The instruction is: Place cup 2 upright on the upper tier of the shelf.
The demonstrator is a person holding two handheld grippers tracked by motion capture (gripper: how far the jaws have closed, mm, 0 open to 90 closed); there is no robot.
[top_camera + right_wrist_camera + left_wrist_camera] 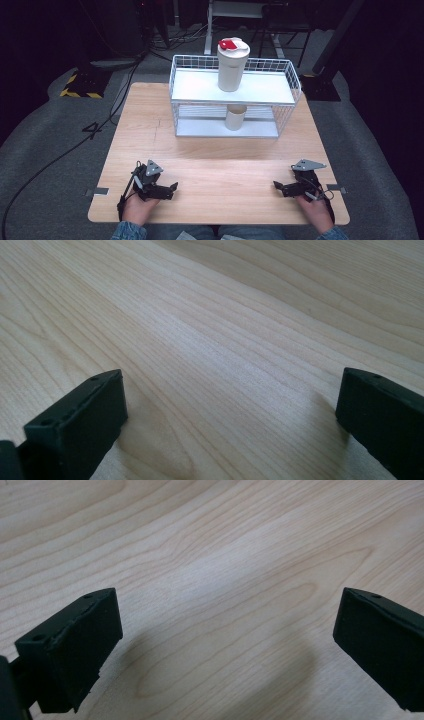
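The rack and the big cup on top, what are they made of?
The rack looks like thin metal wire painted white: its walls are an open grid you can see through, with flat white shelves. The cup looks like matte cream plastic or coated paper, smooth and dull; its lid is pale with a red part, likely plastic. I can't be sure from this far away.

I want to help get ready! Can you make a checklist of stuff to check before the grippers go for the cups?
1. Left gripper open: ok, jaws wide apart with bare table between them.
2. Right gripper open: ok, nothing between its jaws.
3. Tall cup upright on the rack's top shelf: ok.
4. Small cup upright on the lower shelf: ok.
5. Table between grippers and rack free of clutter: ok.
6. Tall cup's lid shut tight: cannot tell.
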